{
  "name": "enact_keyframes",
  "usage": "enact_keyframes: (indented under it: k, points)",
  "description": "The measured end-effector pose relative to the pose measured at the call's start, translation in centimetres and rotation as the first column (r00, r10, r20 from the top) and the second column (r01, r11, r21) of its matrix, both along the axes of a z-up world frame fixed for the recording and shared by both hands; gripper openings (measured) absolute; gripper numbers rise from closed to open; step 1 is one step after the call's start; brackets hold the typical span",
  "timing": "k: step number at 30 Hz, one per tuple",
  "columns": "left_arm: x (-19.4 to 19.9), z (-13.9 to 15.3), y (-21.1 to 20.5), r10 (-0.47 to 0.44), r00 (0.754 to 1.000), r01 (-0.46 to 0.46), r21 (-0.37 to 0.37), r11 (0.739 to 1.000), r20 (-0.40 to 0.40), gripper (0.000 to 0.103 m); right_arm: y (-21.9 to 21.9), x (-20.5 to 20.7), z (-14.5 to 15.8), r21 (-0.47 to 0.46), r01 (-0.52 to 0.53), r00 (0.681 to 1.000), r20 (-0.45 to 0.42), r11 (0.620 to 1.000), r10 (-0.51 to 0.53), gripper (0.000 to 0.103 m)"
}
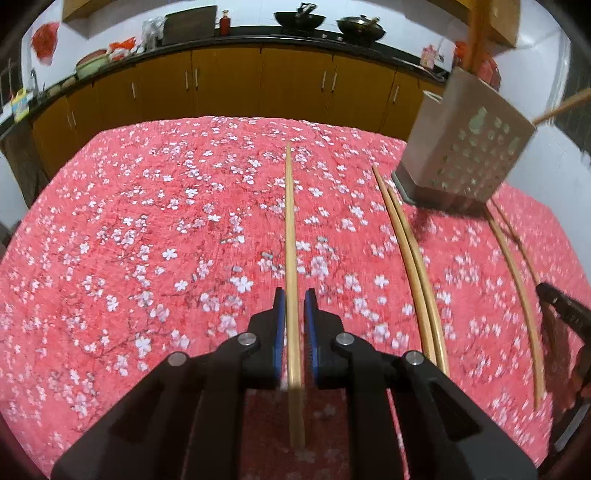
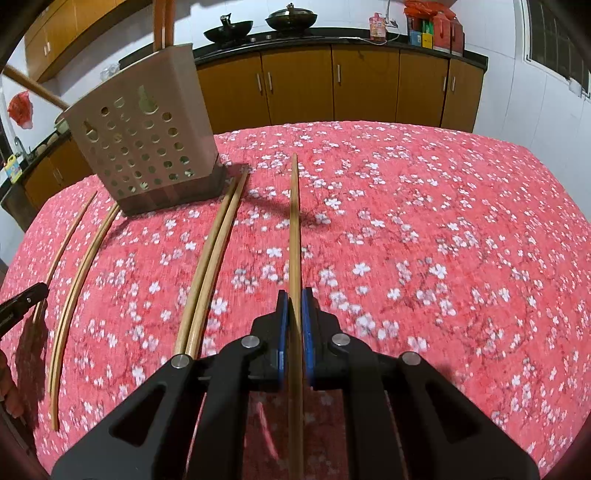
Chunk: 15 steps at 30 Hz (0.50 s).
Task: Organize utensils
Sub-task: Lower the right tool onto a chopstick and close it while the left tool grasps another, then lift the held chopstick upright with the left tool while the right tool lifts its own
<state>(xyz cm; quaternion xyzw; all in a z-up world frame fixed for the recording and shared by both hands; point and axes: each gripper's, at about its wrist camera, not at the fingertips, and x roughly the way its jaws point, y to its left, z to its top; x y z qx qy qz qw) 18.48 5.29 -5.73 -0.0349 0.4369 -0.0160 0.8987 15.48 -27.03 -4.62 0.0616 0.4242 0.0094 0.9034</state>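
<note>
Several wooden chopsticks lie lengthwise on the red floral tablecloth. My left gripper straddles one chopstick; its blue pads stand a little apart from the stick on both sides. My right gripper is shut on another chopstick, which runs straight ahead between the pads. A perforated beige utensil holder stands at the far side of the table, with chopsticks sticking out of its top; it also shows in the right wrist view. A pair of chopsticks lies between the two grippers, also seen in the right wrist view.
Two more chopsticks lie left of the pair in the right wrist view. The other gripper's tip shows at the left edge. Orange cabinets and a dark counter with woks stand behind the table.
</note>
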Motion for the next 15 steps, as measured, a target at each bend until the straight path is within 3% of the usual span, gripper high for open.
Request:
enact_keyframes:
  k: [9,12,15]
  points:
    - [-0.7,0.1,-0.3,0.003,1.000,-0.003,0.019,1.000,-0.008,0.008,-0.4,-0.8,0.3,0.019,0.003,1.000,-0.001,1.000,-0.003,0.008]
    - [-0.7,0.6,0.0,0.008,1.000,-0.008,-0.001,1.000,-0.023,0.008,-0.8,-1.4,1.3,0.033,0.008,1.000,0.029,0.999,-0.009,0.008]
    - [-1.1,2.0,0.2,0.005,1.000,-0.005,0.001,1.000,0.011,0.008,-1.2,-2.0,3.3,0.042,0.013,0.996,0.082,0.999,-0.017,0.008]
